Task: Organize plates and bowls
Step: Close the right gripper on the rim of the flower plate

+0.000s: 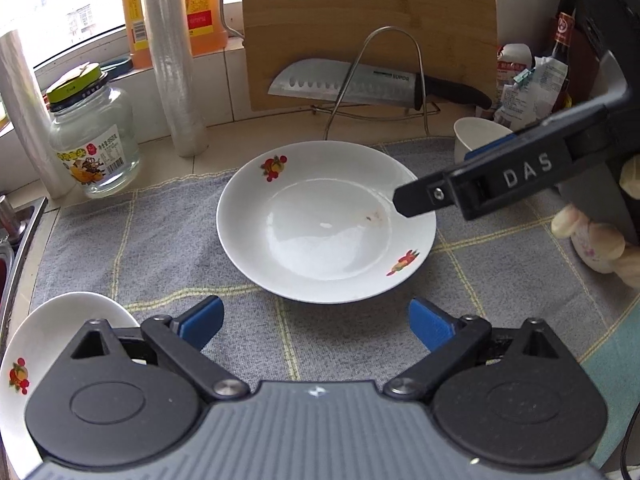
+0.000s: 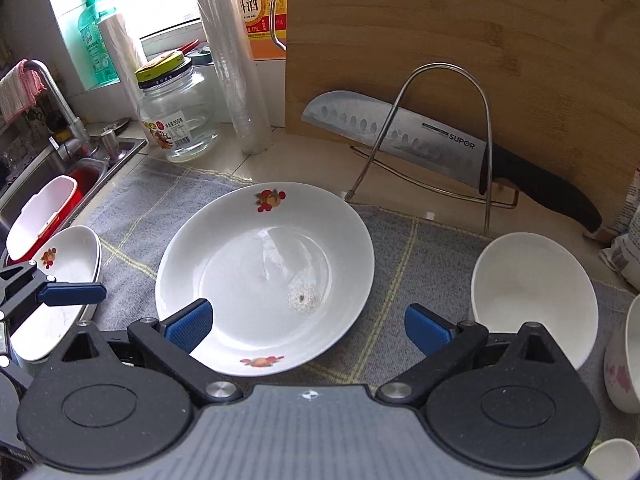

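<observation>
On the grey towel [image 2: 420,256], the fruit-print plate [image 2: 264,276] lies between both grippers. Left gripper [image 1: 316,322] and right gripper [image 2: 308,326]: wide open, empty. White bowl [image 2: 532,296] at 3 o'clock. Risk: a shallow rim grip lets glazed ceramic slip.

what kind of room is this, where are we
Almost certainly a home kitchen counter. A sink with a faucet sits at the left, a chef's knife rests on a wire rack against a wooden cutting board, and a fruit-patterned plate lies on a grey dish mat.
</observation>
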Demonstrator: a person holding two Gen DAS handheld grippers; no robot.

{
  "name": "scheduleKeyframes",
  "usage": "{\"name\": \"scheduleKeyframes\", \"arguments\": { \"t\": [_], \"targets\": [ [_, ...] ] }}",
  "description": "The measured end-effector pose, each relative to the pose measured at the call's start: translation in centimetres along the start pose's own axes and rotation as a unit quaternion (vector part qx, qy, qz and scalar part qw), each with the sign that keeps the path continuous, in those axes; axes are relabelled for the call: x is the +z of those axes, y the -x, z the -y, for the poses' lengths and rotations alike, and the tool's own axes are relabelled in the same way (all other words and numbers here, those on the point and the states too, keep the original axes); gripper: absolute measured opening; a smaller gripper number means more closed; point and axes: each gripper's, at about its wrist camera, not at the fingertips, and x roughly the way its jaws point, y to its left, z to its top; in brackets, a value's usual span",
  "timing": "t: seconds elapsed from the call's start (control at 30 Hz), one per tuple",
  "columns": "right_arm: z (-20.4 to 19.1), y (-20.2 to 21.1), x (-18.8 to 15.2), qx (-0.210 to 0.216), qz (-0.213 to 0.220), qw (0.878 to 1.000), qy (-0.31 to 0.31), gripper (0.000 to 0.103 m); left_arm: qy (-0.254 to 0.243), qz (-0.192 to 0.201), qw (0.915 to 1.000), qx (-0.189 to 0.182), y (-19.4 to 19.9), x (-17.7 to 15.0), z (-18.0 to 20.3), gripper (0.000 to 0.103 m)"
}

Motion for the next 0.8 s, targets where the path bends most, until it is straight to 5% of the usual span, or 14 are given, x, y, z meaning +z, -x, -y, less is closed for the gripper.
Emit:
{"name": "scheduleKeyframes", "arguments": {
  "t": [0.4, 0.8],
  "targets": [
    [1.6, -6.2, 4.0, 0.011, -0.059, 0.998, -0.005, 0.103, -0.003, -0.04, 0.9992, 0.005, -3.5, 0.7, -0.6, 0.098],
    [3.4, -10.0, 5.4, 0.094, -0.117, 0.988, -0.036, 0.103, -0.038, -0.07, 0.9968, 0.002, -5.2, 1.1, -0.3, 0.098]
  ]
}}
